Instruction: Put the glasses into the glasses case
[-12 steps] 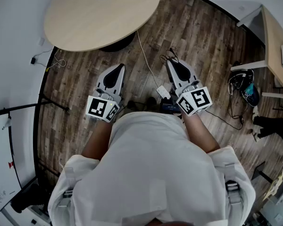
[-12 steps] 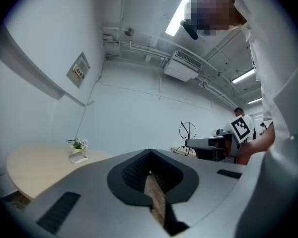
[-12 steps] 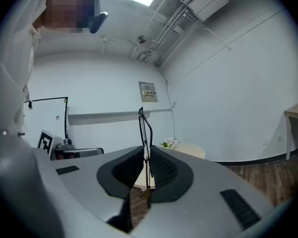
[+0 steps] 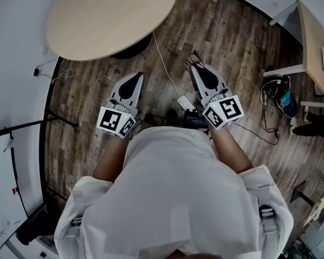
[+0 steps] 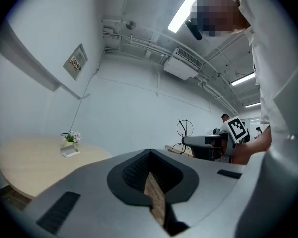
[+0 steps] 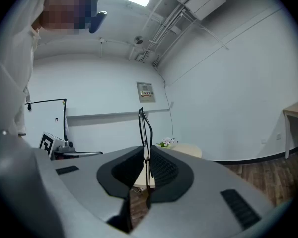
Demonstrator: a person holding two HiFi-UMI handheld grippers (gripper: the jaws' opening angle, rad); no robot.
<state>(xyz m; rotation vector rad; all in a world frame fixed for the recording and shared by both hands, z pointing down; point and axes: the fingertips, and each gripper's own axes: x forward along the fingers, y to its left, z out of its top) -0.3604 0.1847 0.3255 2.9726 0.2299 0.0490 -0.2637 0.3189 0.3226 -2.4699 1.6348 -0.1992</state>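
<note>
Thin black wire-framed glasses (image 6: pixel 145 128) stand upright between the jaws of my right gripper (image 6: pixel 147 157), which is shut on them. In the head view the glasses (image 4: pixel 194 62) stick out past the right gripper (image 4: pixel 197 70), held in front of the person's waist above the wooden floor. From the left gripper view the glasses (image 5: pixel 186 130) show as a loop above the right gripper (image 5: pixel 207 143). My left gripper (image 4: pixel 135 77) is held level beside it, jaws together with nothing in them (image 5: pixel 150 158). No glasses case is clearly in view.
A round pale wooden table (image 4: pixel 86 26) stands ahead, with a small flower pot (image 5: pixel 71 138) and a flat white object (image 5: pixel 69 152) on it. Cables and a white power adapter (image 4: pixel 184 103) lie on the floor. A desk (image 4: pixel 313 53) is at the right, a stand (image 4: pixel 21 127) at the left.
The head view has shifted slightly, so the table sits a little further left. Both grippers keep almost the same place and the same closure.
</note>
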